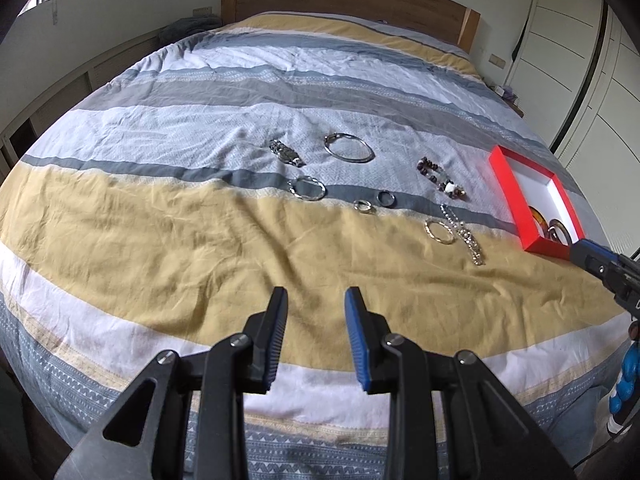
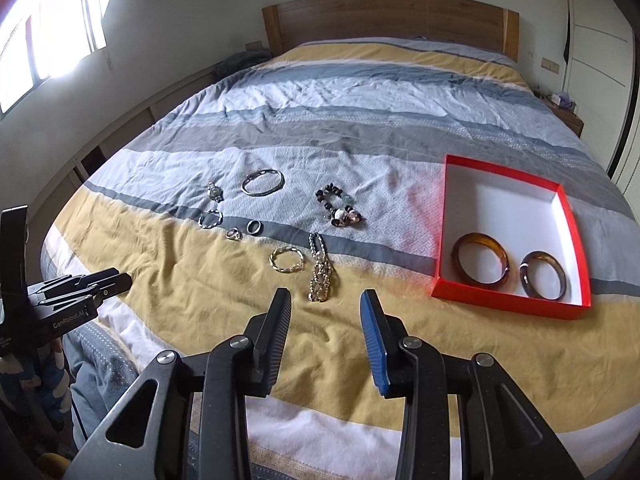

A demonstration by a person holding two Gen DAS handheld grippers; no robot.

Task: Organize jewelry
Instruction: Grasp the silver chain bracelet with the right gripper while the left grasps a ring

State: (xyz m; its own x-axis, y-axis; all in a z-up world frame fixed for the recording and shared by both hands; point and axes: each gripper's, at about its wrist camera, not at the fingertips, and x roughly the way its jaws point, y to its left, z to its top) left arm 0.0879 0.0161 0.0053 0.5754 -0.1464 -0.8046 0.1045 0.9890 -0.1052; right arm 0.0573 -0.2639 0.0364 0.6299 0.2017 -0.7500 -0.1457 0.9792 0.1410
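Observation:
Several pieces of jewelry lie on the striped bedspread: a large silver bangle (image 2: 263, 182), a dark beaded bracelet (image 2: 340, 206), a gold twisted bangle (image 2: 286, 259), a chain (image 2: 319, 272), two small rings (image 2: 254, 227) and a silver twisted bangle (image 2: 210, 219). A red box (image 2: 441, 216) with a white inside holds two amber bangles (image 2: 480, 264). My right gripper (image 2: 325, 304) hovers open and empty above the yellow stripe, just short of the chain. My left gripper (image 1: 316, 300) is open and empty too, over the yellow stripe, short of the jewelry (image 1: 348, 148). The red box (image 1: 508, 192) lies to its right.
A wooden headboard (image 2: 392, 12) stands at the far end of the bed. White wardrobe doors (image 2: 600, 20) run along the right, a window (image 2: 40, 40) on the left. The left gripper's body (image 2: 72, 292) shows at the left edge of the right wrist view.

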